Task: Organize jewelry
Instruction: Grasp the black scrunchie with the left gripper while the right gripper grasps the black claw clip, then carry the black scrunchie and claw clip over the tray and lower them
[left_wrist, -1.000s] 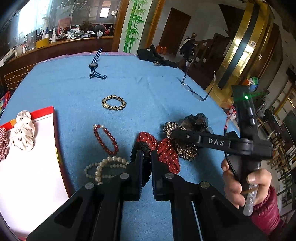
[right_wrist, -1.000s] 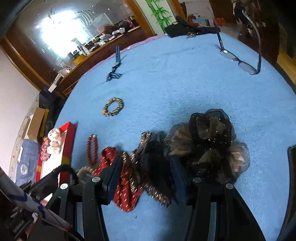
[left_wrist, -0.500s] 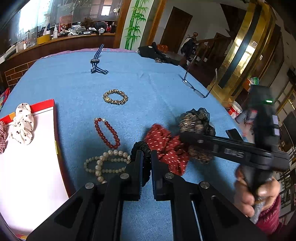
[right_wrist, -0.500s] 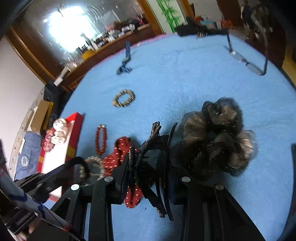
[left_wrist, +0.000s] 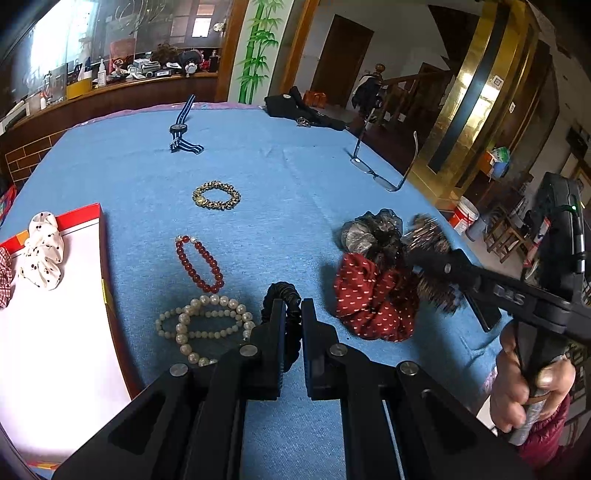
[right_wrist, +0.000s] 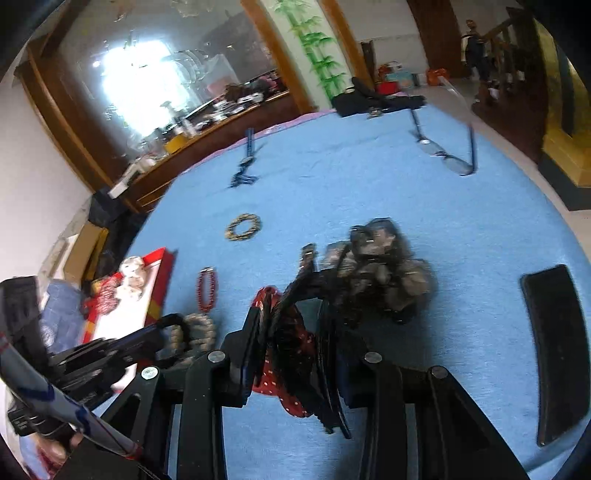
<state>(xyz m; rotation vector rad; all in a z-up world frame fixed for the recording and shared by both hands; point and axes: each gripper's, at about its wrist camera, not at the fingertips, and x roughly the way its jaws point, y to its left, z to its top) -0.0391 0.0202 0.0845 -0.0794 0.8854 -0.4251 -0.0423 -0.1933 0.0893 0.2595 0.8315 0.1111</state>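
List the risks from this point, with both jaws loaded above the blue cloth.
1. The right gripper, whose jaws have just been closing, grips a toothed hair claw that overlaps the red dotted scrunchie and brown mesh scrunchie in the blurred view; its teeth may snag and drag either.
2. The left gripper pinches a black hair tie close to the pearl strand; lowering could hook the pearls.
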